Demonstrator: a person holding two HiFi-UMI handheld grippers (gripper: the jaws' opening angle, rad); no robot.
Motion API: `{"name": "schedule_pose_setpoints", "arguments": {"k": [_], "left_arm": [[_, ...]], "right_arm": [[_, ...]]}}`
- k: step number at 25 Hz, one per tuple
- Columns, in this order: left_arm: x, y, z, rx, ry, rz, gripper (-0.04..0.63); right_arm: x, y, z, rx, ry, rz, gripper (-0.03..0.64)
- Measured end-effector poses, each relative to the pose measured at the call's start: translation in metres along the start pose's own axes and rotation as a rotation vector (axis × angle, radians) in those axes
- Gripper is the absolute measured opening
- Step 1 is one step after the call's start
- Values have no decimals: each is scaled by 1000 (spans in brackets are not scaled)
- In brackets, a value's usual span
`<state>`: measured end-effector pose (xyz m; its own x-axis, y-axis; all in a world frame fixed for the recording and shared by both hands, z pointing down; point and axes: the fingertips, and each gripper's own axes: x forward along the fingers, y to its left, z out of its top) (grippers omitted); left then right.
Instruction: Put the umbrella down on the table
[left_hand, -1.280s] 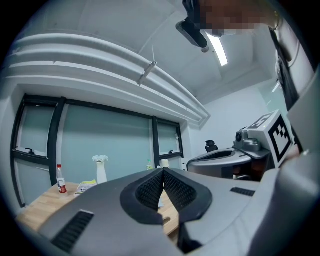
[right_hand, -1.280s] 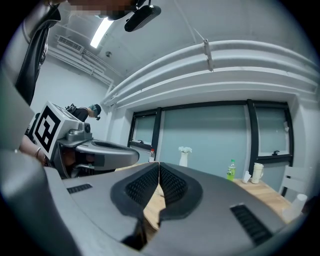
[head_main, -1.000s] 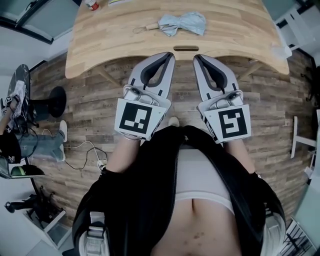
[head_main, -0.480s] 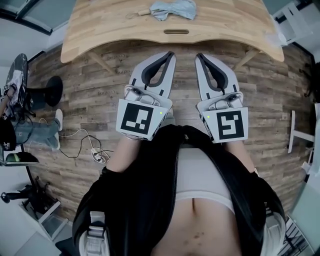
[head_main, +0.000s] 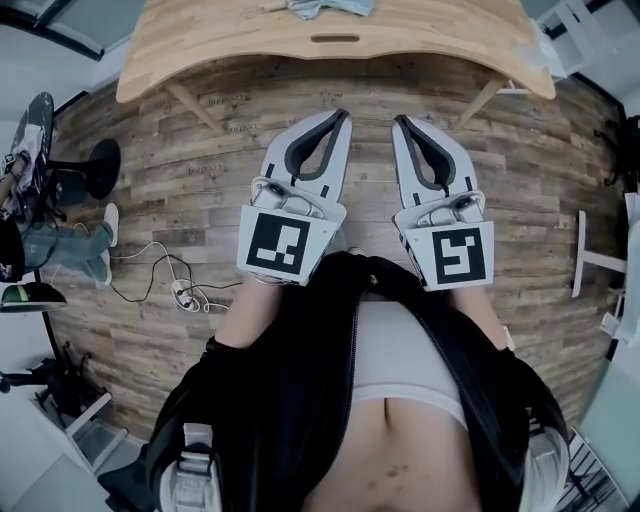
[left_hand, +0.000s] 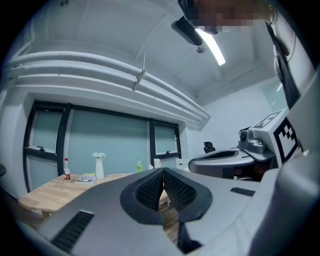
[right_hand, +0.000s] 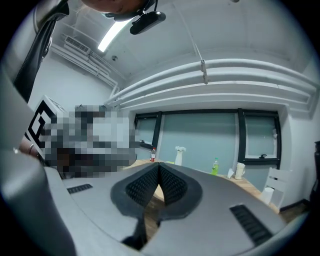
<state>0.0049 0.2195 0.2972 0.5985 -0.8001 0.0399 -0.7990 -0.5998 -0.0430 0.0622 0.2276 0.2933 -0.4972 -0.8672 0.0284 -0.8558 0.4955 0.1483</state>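
The pale blue folded umbrella (head_main: 322, 8) lies on the wooden table (head_main: 200, 50) at the top edge of the head view, partly cut off. My left gripper (head_main: 343, 116) and right gripper (head_main: 399, 121) are held level side by side over the plank floor, well short of the table. Both are shut with nothing between the jaws. In the left gripper view the left gripper (left_hand: 163, 171) shows its ribbed pads (left_hand: 150, 192) meeting. The right gripper (right_hand: 159, 165) looks the same in its own view.
The table carries a red-capped bottle (left_hand: 66, 169), a white vase (left_hand: 99, 165), a green bottle (right_hand: 215, 167) and a white mug (right_hand: 240, 171). A white power strip and cable (head_main: 183, 293) lie on the floor at left, near a seated person's legs (head_main: 60, 245) and a black stool base (head_main: 100, 166).
Both shut grippers have drawn back from the table together; the table and the umbrella have slid toward the top edge of the head view.
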Motion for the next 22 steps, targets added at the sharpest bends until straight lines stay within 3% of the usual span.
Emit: {"name": "schedule_pose_setpoints", "arguments": {"k": [9,22], "left_arm": [[-24,-43,6,-9,-19,9,8],[-46,-47,18,7,-46,15,8]], "right_arm": [[-50,5,3,6,-11,7,26],[-61,24,12,0,-23,14,26]]}}
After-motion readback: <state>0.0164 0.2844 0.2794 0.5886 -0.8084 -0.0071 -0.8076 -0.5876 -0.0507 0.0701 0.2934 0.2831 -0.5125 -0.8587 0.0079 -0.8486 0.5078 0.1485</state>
